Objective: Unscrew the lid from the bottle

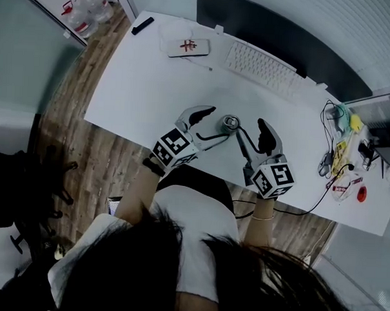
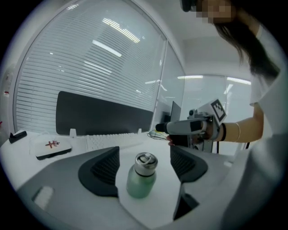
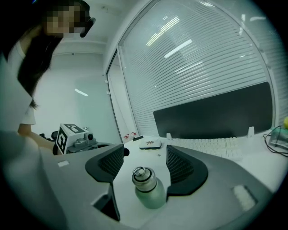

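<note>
Bottle [image 2: 140, 182], pale green with a steel ring-top lid [image 2: 146, 162], is seen upright on the white table [image 1: 153, 85], between both tongs. Left tongs [image 1: 217, 125] and right tongs [image 3: 144, 164] are set wide, gripping nothing. The body should be clamped squarely before the lid is turned.

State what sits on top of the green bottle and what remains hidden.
A silver lid with a ring handle caps the green bottle. It covers the mouth, so anything inside cannot be seen.
</note>
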Demonstrator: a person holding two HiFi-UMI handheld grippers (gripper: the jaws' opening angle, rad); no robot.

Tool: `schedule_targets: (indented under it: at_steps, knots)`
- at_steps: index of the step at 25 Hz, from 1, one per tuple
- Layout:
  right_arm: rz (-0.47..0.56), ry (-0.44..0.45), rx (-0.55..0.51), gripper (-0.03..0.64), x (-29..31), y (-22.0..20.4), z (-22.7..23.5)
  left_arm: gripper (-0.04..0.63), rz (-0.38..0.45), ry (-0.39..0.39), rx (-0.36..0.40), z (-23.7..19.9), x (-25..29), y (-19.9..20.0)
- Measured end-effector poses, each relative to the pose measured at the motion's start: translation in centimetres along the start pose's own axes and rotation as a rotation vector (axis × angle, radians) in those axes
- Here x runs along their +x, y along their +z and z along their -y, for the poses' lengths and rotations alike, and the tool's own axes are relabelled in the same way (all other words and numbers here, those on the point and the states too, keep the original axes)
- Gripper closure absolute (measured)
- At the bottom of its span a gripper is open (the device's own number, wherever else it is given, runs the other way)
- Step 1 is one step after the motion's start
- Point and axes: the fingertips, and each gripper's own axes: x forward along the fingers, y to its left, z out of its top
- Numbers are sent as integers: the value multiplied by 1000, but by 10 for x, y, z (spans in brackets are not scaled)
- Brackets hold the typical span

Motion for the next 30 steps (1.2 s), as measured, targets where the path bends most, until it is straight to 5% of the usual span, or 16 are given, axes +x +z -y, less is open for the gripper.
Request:
schedule_targets:
  at_steps: [18,30]
  knots:
    - [-108,129,16,347,27,-62,-4,199,-147,-147,68,3,44,-84]
    - [-148,186,-72,379,40,-82,-3,230,-129,-114,71,-2,60,-85]
